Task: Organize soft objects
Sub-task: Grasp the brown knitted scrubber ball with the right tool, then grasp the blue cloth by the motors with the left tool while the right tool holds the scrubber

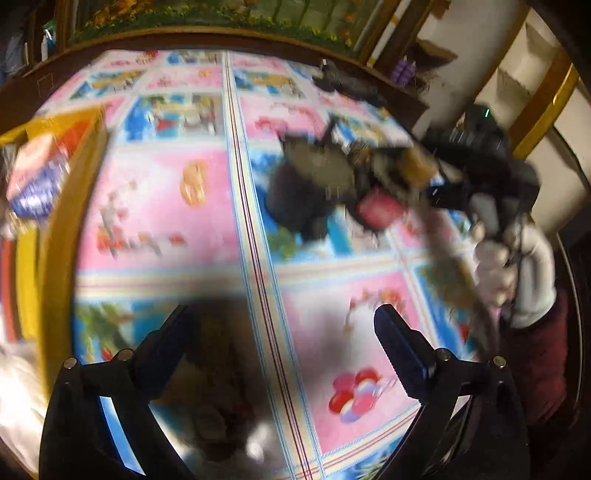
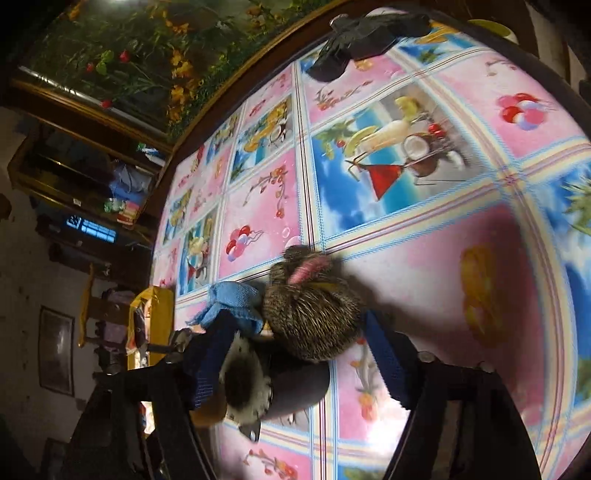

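Note:
A plush toy (image 2: 314,317) with speckled brown fur, a pink part, a blue cloth piece and black-and-white fluff lies on the pink and blue printed tablecloth (image 2: 491,258). My right gripper (image 2: 295,354) is around it, and both blue pads touch its sides. In the left wrist view the same toy (image 1: 314,184) is a dark blur at the tip of the right gripper (image 1: 417,173), which a white-gloved hand (image 1: 517,266) holds. My left gripper (image 1: 284,350) stands wide open low over the tablecloth (image 1: 166,229), with nothing between its fingers. A dark blurred patch (image 1: 221,387) lies under it; I cannot tell what it is.
A yellow box (image 1: 55,229) with colourful items stands at the table's left edge, also seen as the yellow box (image 2: 155,314). A black crumpled thing (image 2: 362,33) lies at the far edge, the black thing (image 1: 340,81) in the other view. A framed flower picture (image 2: 129,55) leans behind the table.

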Demonstrator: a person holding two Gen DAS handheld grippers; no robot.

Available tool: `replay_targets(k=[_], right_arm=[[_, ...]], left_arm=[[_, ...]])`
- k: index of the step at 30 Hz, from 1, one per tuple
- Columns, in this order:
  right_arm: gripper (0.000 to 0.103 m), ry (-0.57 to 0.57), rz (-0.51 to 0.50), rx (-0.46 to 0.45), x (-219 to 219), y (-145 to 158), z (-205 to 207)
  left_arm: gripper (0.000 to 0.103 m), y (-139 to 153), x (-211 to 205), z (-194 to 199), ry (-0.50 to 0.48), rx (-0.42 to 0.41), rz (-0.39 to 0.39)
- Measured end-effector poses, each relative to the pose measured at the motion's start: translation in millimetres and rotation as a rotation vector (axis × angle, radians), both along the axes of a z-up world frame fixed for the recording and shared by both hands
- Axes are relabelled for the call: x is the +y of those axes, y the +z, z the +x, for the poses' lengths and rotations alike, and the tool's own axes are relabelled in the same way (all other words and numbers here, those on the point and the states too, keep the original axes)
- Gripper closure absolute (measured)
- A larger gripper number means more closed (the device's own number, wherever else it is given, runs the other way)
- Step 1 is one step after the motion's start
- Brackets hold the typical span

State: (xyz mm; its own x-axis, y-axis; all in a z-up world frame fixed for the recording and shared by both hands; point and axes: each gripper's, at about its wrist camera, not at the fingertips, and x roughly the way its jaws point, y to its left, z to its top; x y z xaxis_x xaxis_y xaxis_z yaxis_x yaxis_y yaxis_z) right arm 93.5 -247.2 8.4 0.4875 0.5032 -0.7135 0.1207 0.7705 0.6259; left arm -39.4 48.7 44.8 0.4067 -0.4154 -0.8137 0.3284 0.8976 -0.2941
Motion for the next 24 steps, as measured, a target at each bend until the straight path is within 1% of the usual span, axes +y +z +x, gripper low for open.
replay_targets(k=[2, 3, 6, 9, 11, 14, 15, 16, 18, 19, 20, 21, 23, 24], right_arm=[[0.052, 0.011, -0.014, -0.019, 3, -1, 11], [0.052, 0.003, -0.04, -0.035, 3, 0, 14], [0.052, -0.05, -0.135, -0.097, -2, 2, 18], [0.052, -0.087, -0.158, -0.123, -16, 2, 18], [0.052, -0.105, -0.166, -0.126, -23, -1, 18], [0.052, -0.116, -0.113, -0.125, -30, -7, 17], [0.051, -0.114, -0.108, -0.126, -30, -9, 14], [0.051, -0.113, -0.105, -0.126, -28, -9, 12], [0.051, -0.111, -0.102, -0.126, -33, -7, 3], [0.051, -0.111, -0.1, -0.125, -34, -8, 3], [0.051, -0.111, -0.097, -0.123, -34, -8, 2], [0.05, -0.112, -0.093, -0.122, -34, -8, 2], [0.05, -0.116, -0.087, -0.12, -36, -8, 1], [0.05, -0.118, -0.088, -0.12, -35, -7, 1]], left_arm=[[0.005, 17, 0, 15, 0.009, -0.031, -0.001], [0.005, 26, -2, 26, 0.016, -0.036, -0.002], [0.005, 40, -14, 58, 0.003, -0.028, 0.007], [0.005, 46, -42, 94, -0.029, -0.008, 0.043], [0.005, 43, -64, 118, -0.067, 0.02, 0.08], [0.005, 27, -94, 148, -0.114, 0.115, 0.157], [0.006, 18, -107, 156, -0.15, 0.156, 0.201], [0.009, 11, -114, 158, -0.173, 0.181, 0.237], [0.037, -4, -125, 164, -0.209, 0.238, 0.306], [0.043, -11, -129, 165, -0.228, 0.267, 0.324], [0.056, -17, -131, 165, -0.244, 0.286, 0.336], [0.063, -22, -133, 165, -0.26, 0.292, 0.342], [0.063, -23, -135, 163, -0.27, 0.27, 0.346], [0.064, -21, -134, 162, -0.263, 0.259, 0.334]])
